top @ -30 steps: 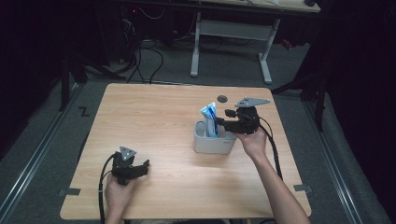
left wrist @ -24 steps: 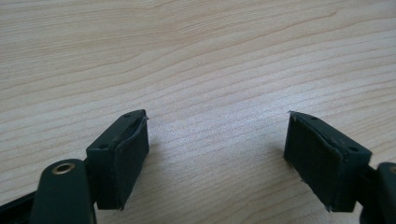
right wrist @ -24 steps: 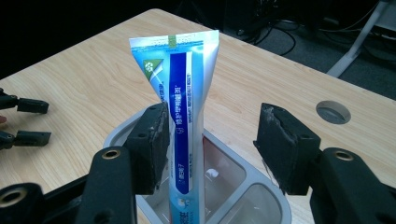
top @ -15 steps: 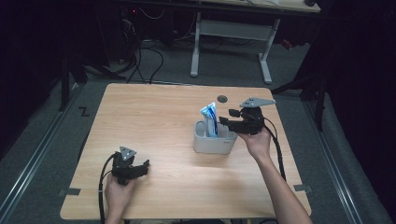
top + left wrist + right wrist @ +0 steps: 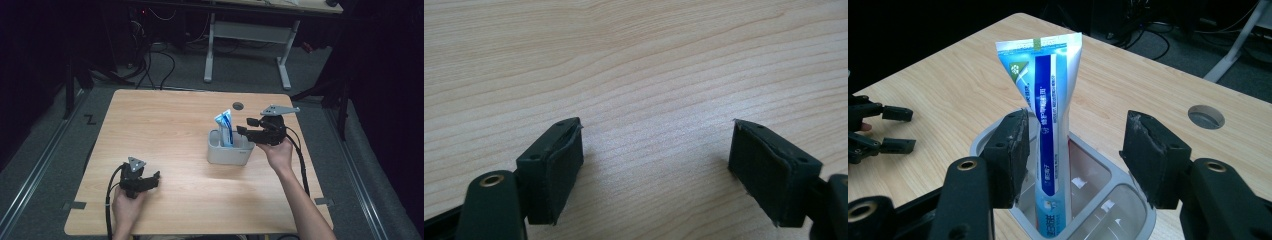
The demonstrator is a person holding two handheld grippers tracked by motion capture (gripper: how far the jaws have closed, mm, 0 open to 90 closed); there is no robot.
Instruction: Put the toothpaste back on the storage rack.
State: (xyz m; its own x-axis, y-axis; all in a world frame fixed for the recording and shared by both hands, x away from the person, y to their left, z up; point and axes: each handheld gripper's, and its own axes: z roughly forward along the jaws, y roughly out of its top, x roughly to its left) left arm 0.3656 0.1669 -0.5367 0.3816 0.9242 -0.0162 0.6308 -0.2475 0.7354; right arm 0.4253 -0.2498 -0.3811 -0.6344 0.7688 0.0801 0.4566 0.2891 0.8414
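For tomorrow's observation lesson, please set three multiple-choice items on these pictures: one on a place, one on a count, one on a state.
1. Where does the blue-and-white toothpaste tube stand?
A. flat on the table
B. upright in the grey plastic holder
C. between the left tongs

2. How many round cable holes does the light wooden tabletop show?
A. one
B. two
C. three

3. How are the right tongs?
A. shut on the tube
B. shut on nothing
C. open

Key: 1 B, since the right gripper view shows the tube rising from a compartment of the holder. 2 A, since the high view shows a single hole behind the holder. 3 C, since the jaws stand apart with the tube free between them.
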